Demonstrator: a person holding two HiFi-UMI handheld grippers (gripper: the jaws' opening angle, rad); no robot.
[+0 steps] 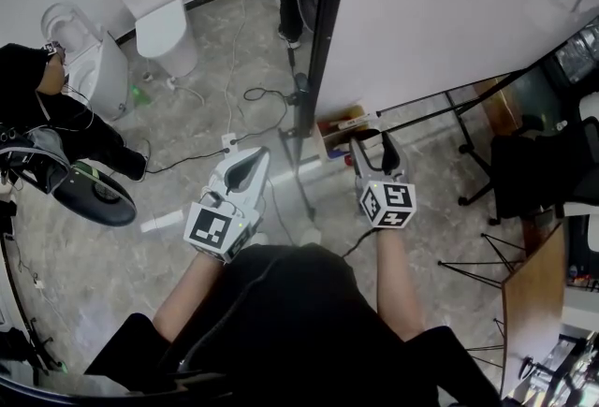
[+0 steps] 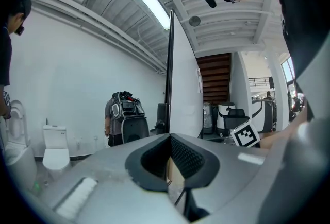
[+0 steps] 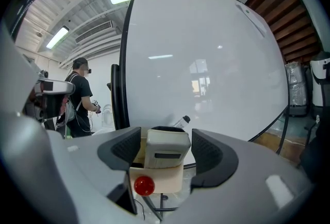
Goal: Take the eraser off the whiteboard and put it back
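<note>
The eraser (image 3: 166, 148) is seen between the jaws of the right gripper (image 1: 372, 145), which stand open w/ a gap on each side; nothing is pressed. It is placed at the lower edge of the whiteboard (image 3: 206, 63), near the corner by the black frame, above a small tan tray (image 3: 170, 179) w/ a red knob (image 3: 144, 185) on its front. Whether it sticks to the board or rests on the tray cannot be settled from this angle. The left gripper (image 1: 253, 157) is held closed & empty.

For a clean grip, the jaws should be kept centred, pads square to the two long sides, & closed evenly. The marker (image 3: 181, 121) just behind should not be nudged. Any pull is best made straight off the board, w/o twisting.

Eraser: a pale grey-beige block, approx. rectangular, rounded corners, a dark slot across the face, dark felt at the far end. It is probably rigid enough for a firm pinch.
</note>
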